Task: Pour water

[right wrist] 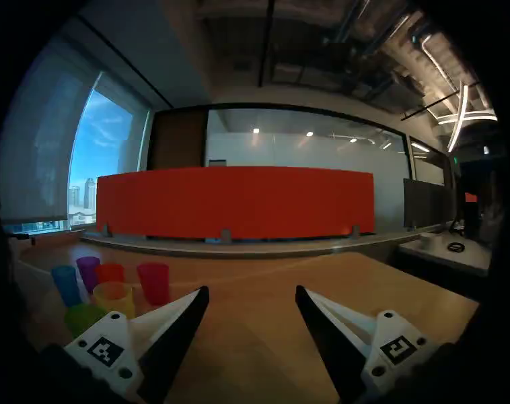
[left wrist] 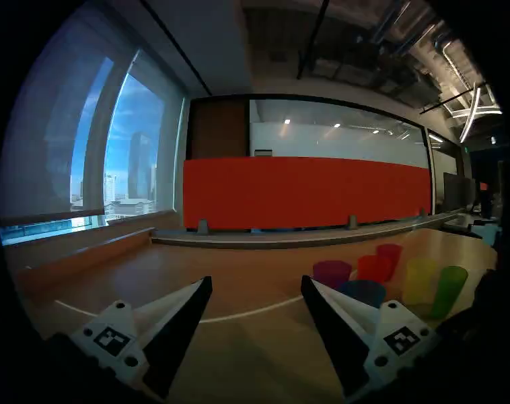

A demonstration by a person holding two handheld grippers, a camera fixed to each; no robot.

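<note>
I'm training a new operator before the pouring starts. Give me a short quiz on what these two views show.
1. True or false: the left gripper is shut on a cup.
2. How many coloured cups stand on the table? A four, B six, C eight.
3. Fill in: the partition behind the table is ____.
Key: 1 false, its jaws stand open and empty. 2 B. 3 red.
</note>
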